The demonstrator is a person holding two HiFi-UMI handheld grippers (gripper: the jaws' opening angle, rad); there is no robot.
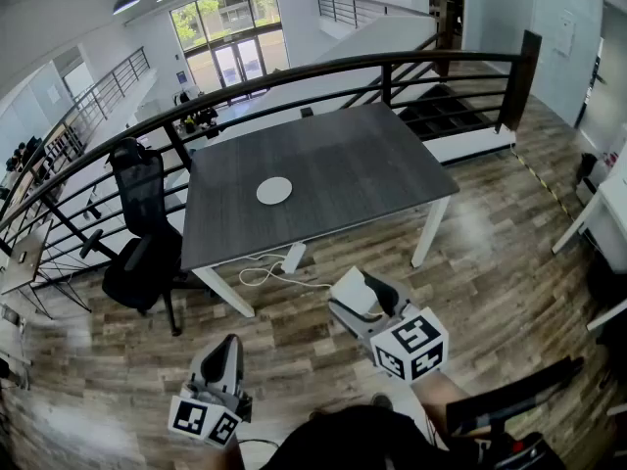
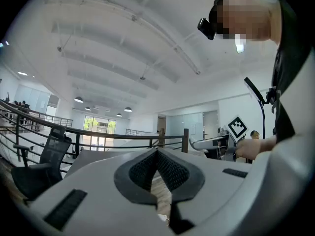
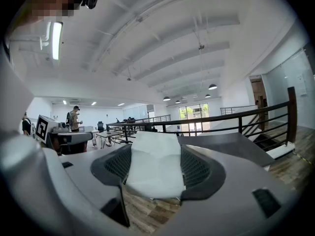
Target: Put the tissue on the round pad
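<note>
One part of the job looks done, and most of it is left. The tissue [image 3: 155,171] is not on the pad [image 1: 274,190] yet. It is white and folded. It sits between the jaws of the right gripper [image 3: 155,150], and the jaws squeeze it from both sides, so it is held up in the air. The right gripper hangs over the wood floor [image 1: 470,262], well away from the table [image 1: 362,155]. The pad is a small white circle near the middle of the grey table, and nothing lies on it. The left gripper [image 1: 232,346] has its jaws together with nothing in them, and it is low down, far from the table too. I think the next part is to carry the tissue over to the table, bring it down on the white circle, and open the jaws to let go. The tissue is soft and floppy, so it may hang off the edge of the pad if it lands crooked
</note>
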